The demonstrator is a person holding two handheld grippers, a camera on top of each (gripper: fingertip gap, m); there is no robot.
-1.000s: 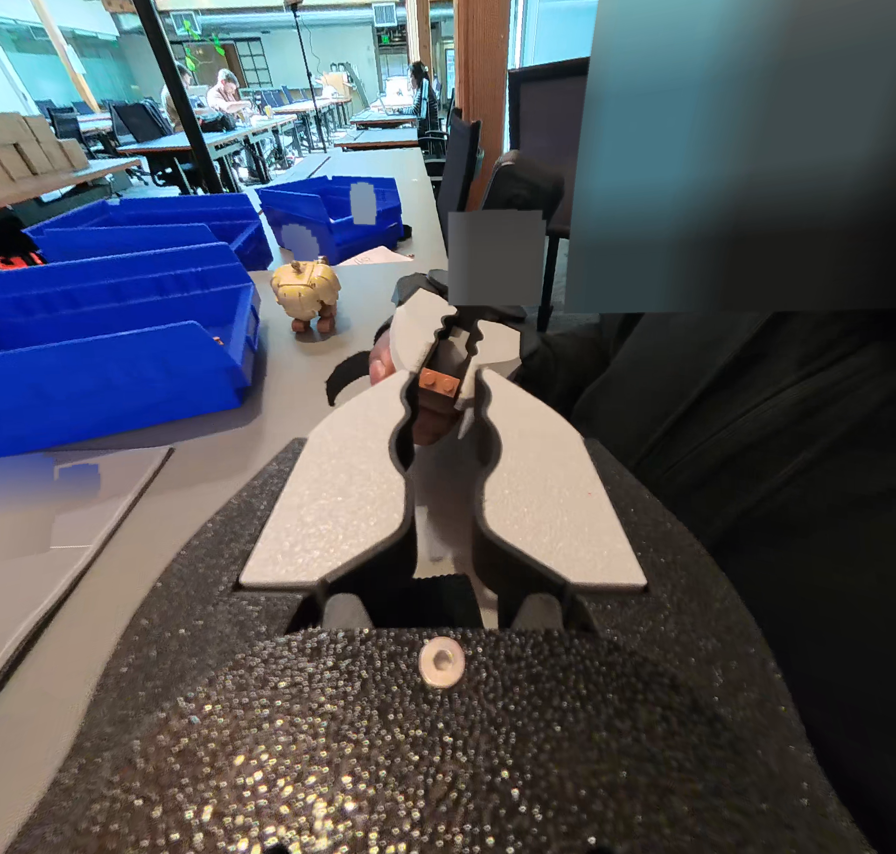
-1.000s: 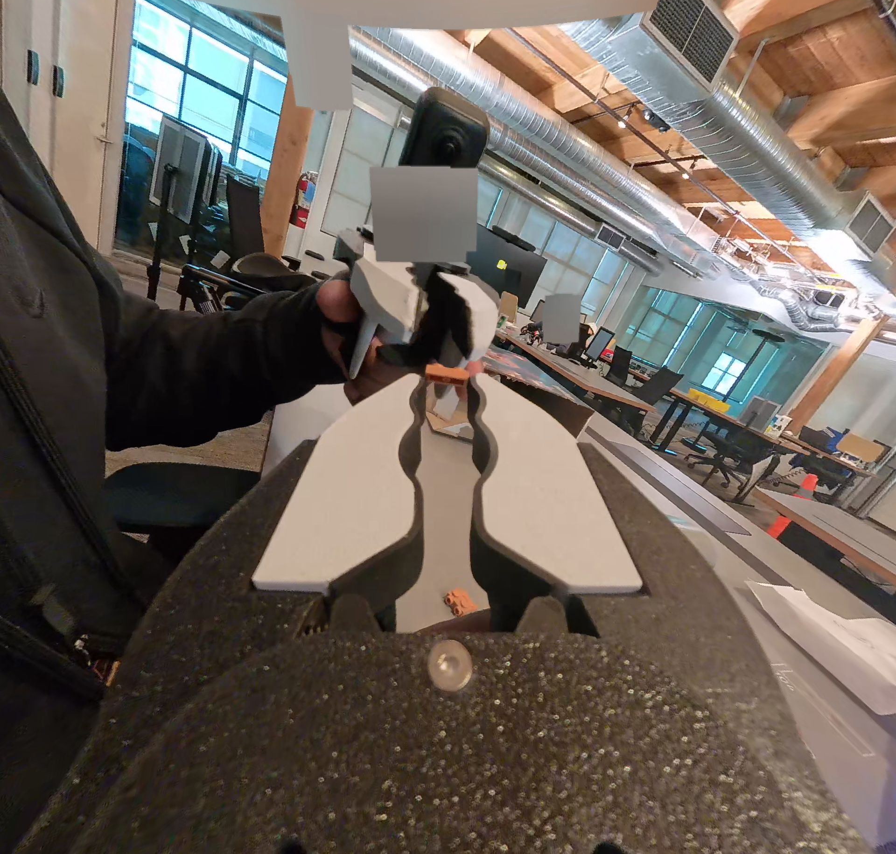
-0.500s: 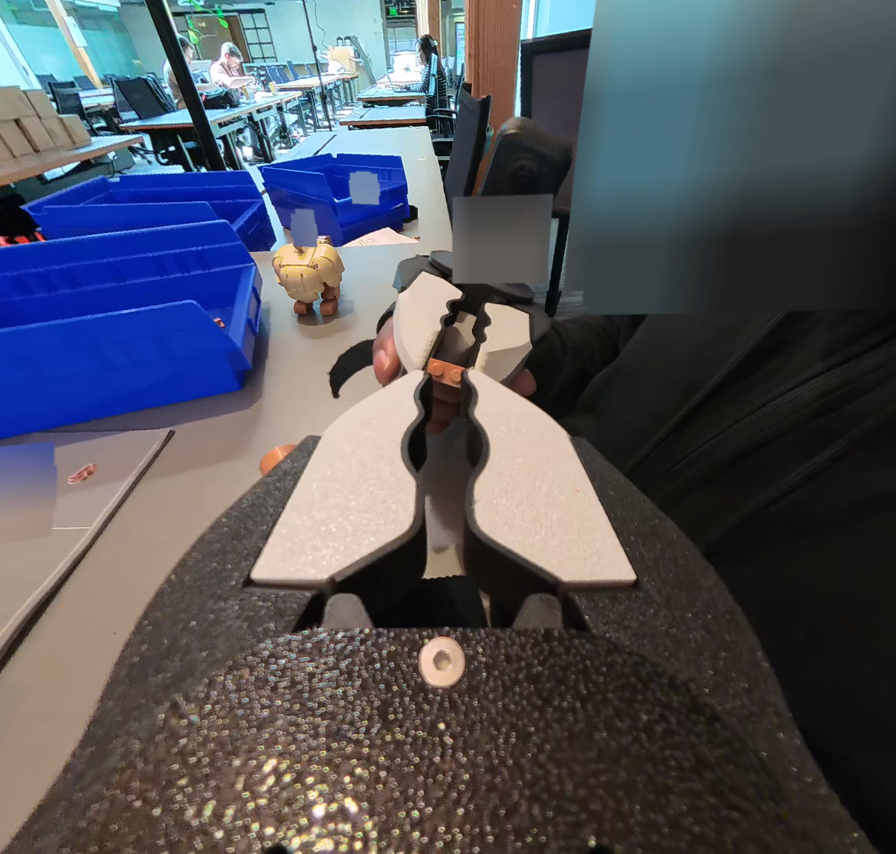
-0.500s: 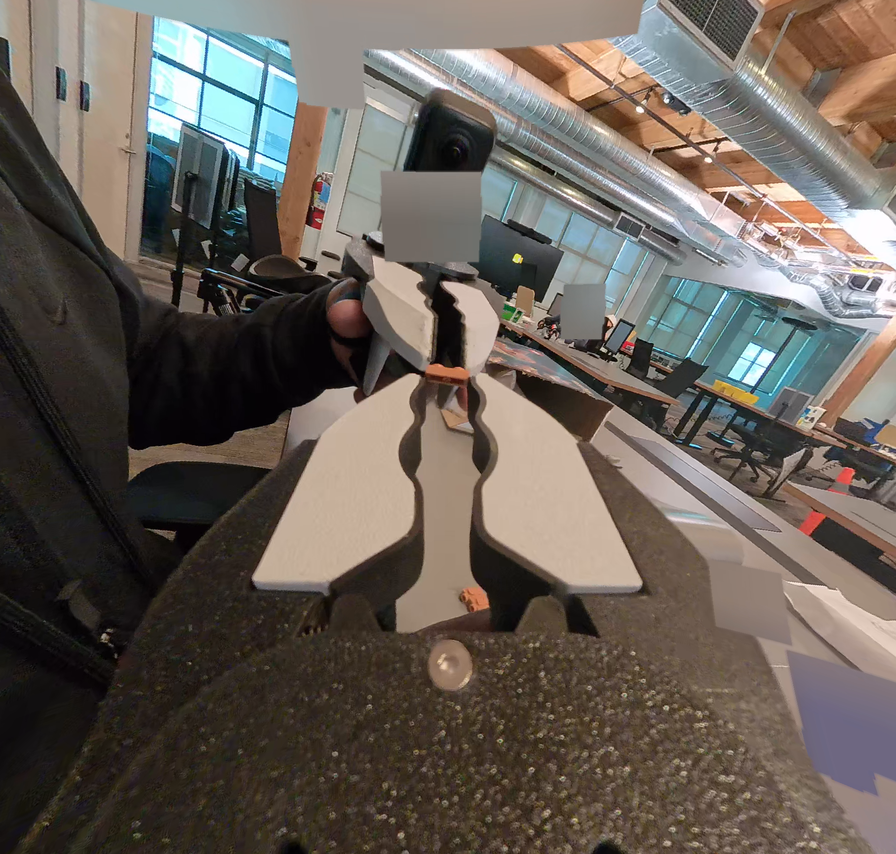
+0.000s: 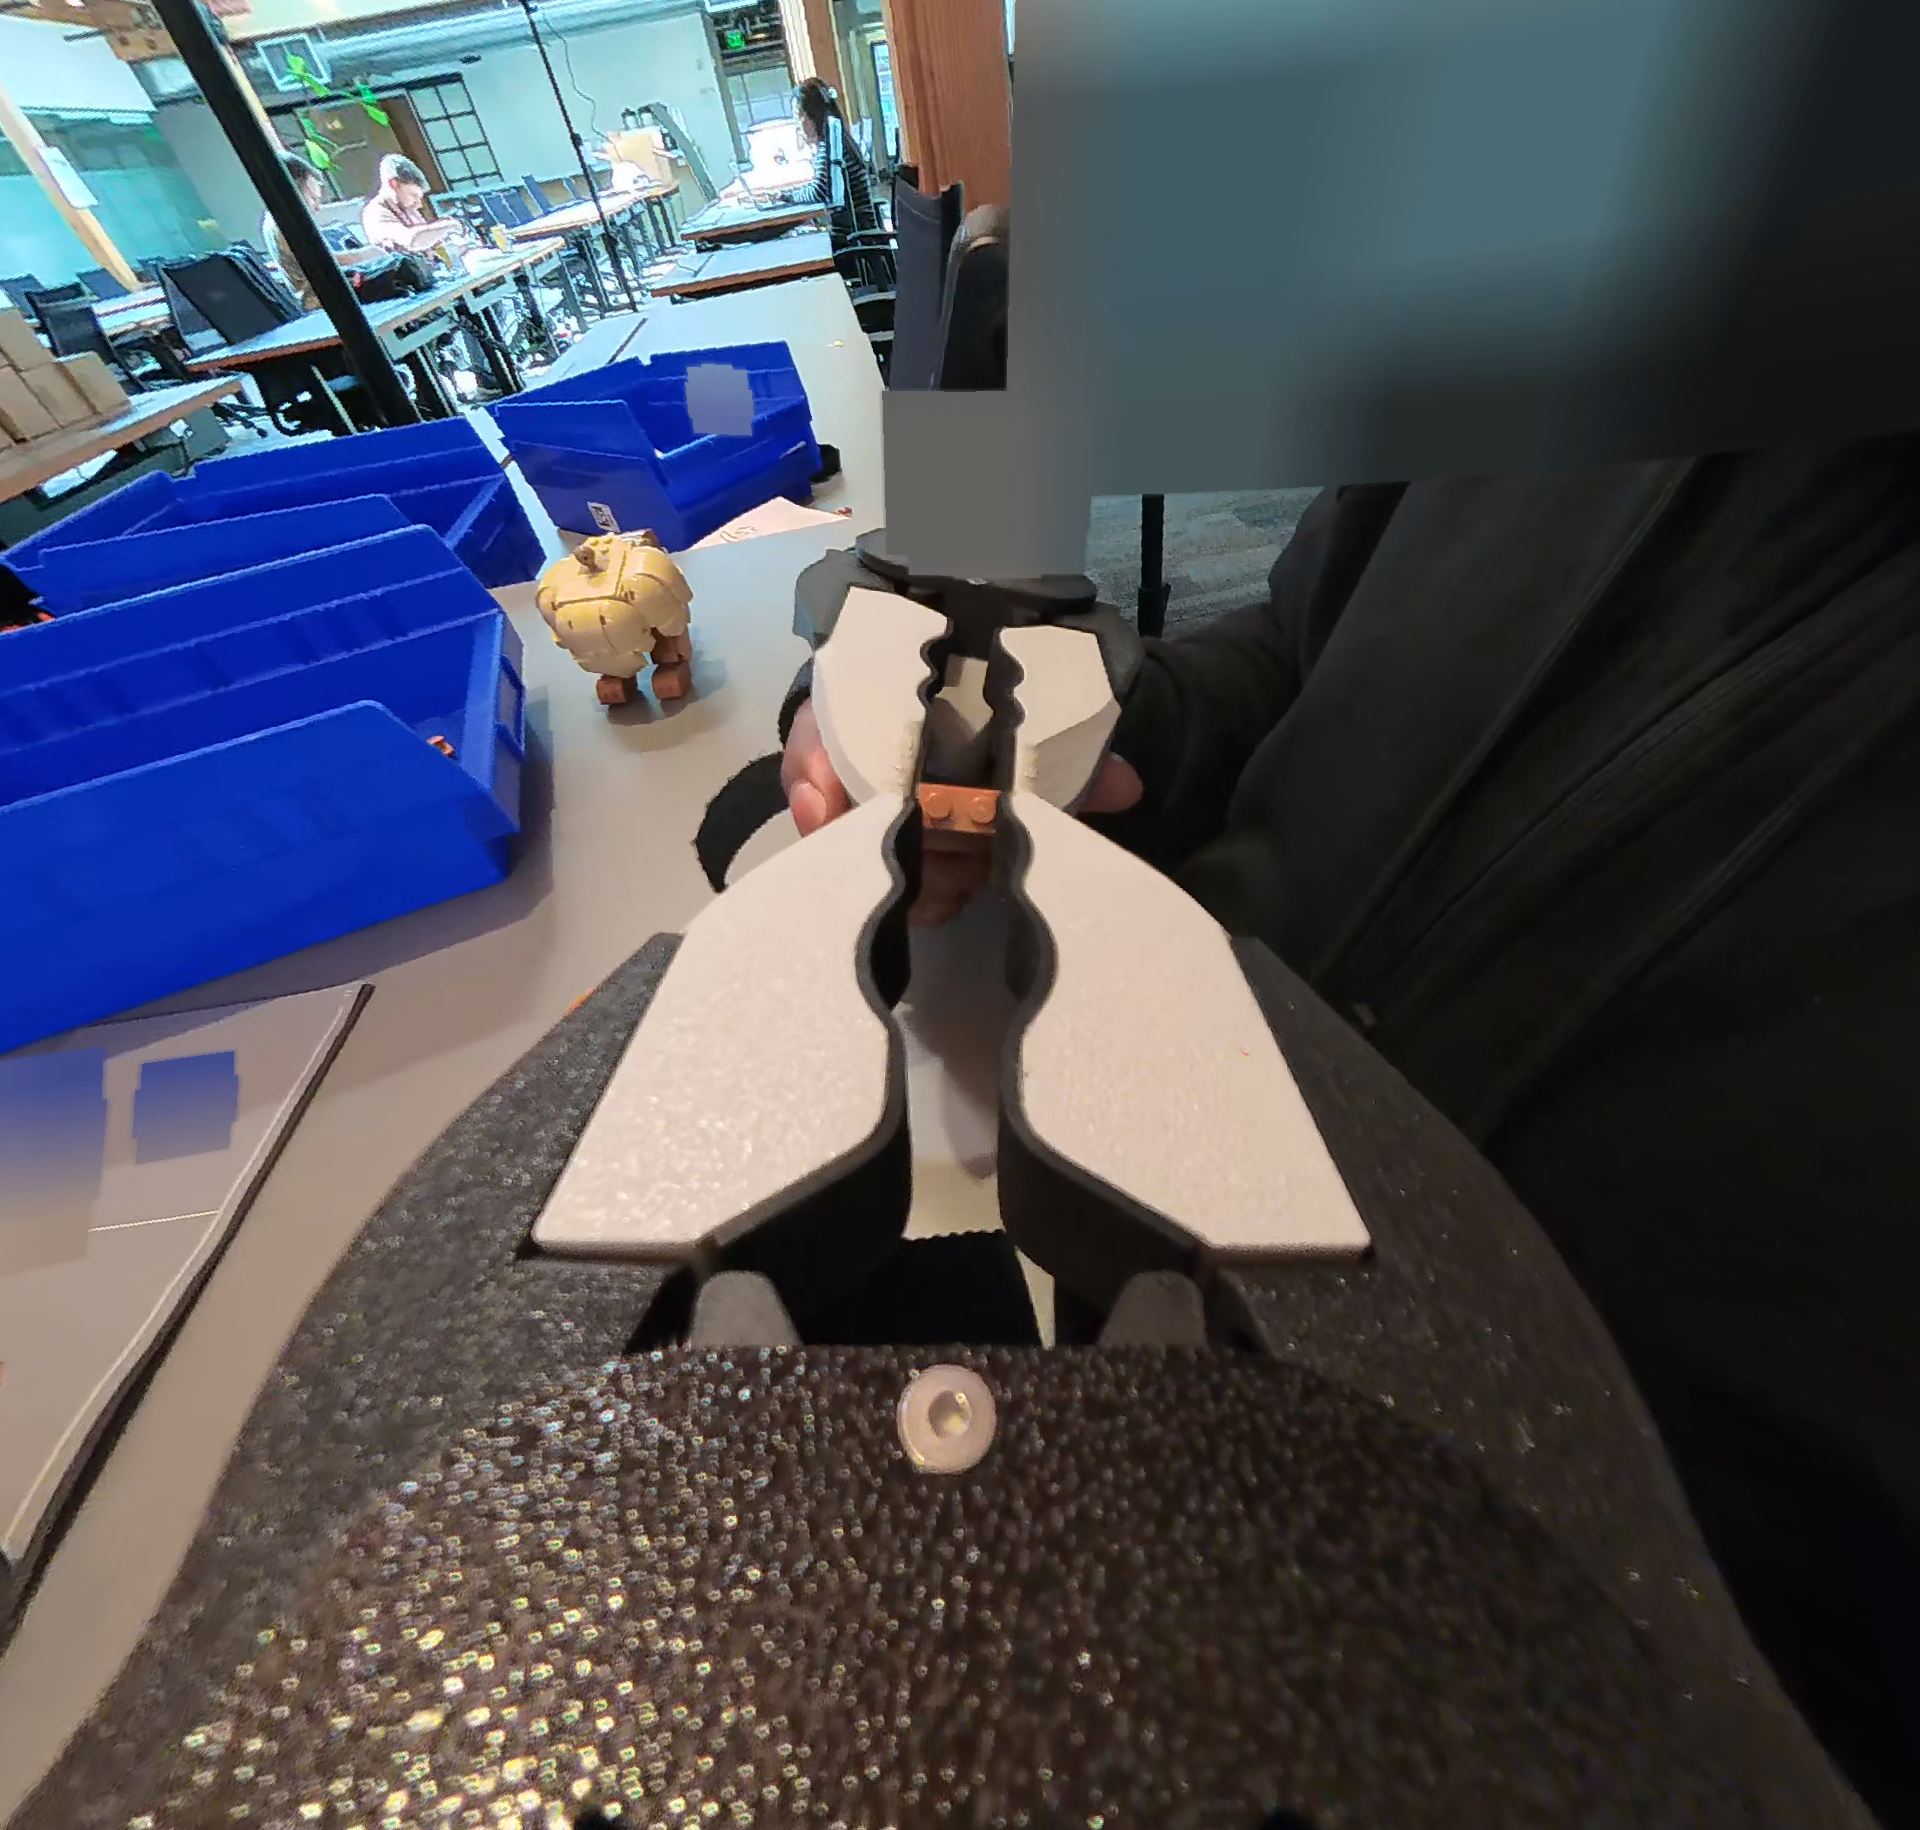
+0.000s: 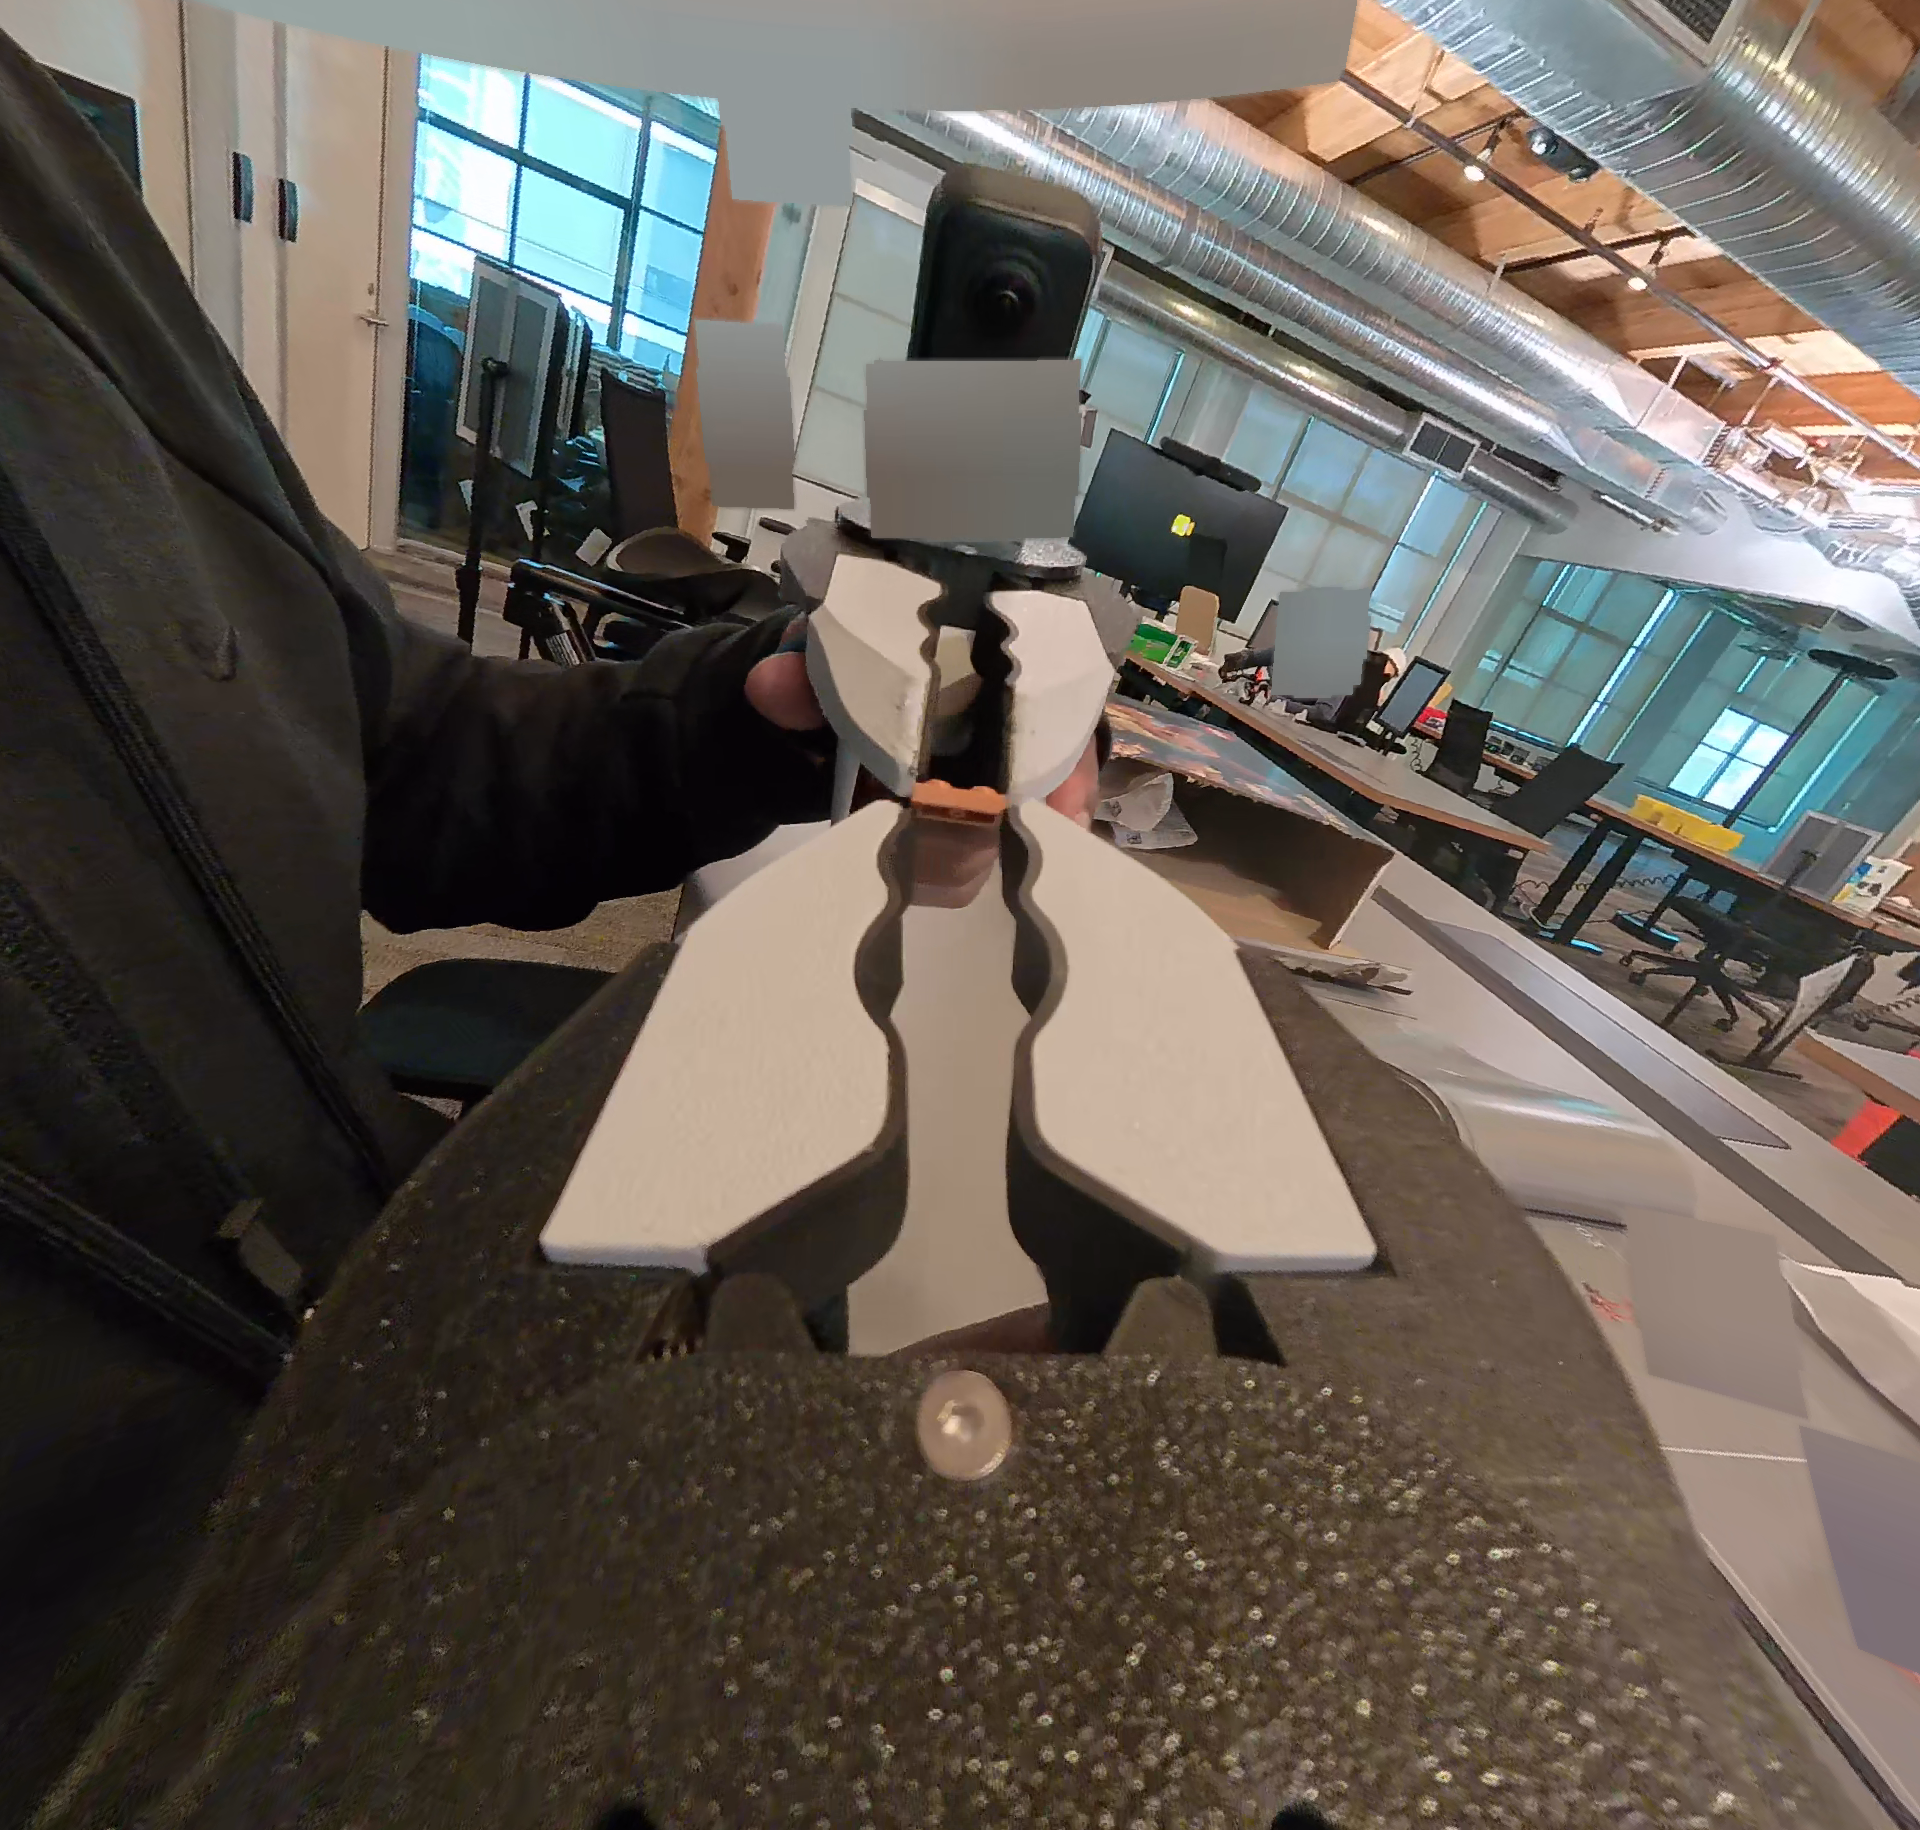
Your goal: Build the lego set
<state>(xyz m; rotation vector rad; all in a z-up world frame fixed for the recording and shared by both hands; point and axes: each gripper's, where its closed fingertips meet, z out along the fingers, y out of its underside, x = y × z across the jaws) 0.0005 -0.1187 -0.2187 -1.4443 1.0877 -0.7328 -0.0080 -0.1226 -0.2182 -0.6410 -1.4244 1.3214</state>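
A small orange-brown two-stud brick [image 5: 958, 806] is held in the air between my two grippers, which face each other tip to tip. My left gripper [image 5: 958, 816] is shut on the brick, with both pads against its ends. My right gripper [image 6: 956, 810] is shut on the same brick [image 6: 956, 800] from the opposite side. In the left wrist view the right gripper [image 5: 961, 774] sits just beyond the brick, with a hand wrapped around it. In the right wrist view the left gripper [image 6: 961, 772] shows in the same way.
Several blue bins [image 5: 260, 741] stand on the grey table [image 5: 623, 804] to the left. A tan brick-built figure [image 5: 618, 611] stands beside them. A grey board [image 5: 156, 1209] lies at the near left. A cardboard box [image 6: 1278, 876] lies behind. A person's dark jacket [image 5: 1558, 845] fills the right.
The left jaws stood wider, with the brick in the right gripper just past their tips. They have since closed on the brick. Both grippers have levelled out, and the right's hold is unchanged.
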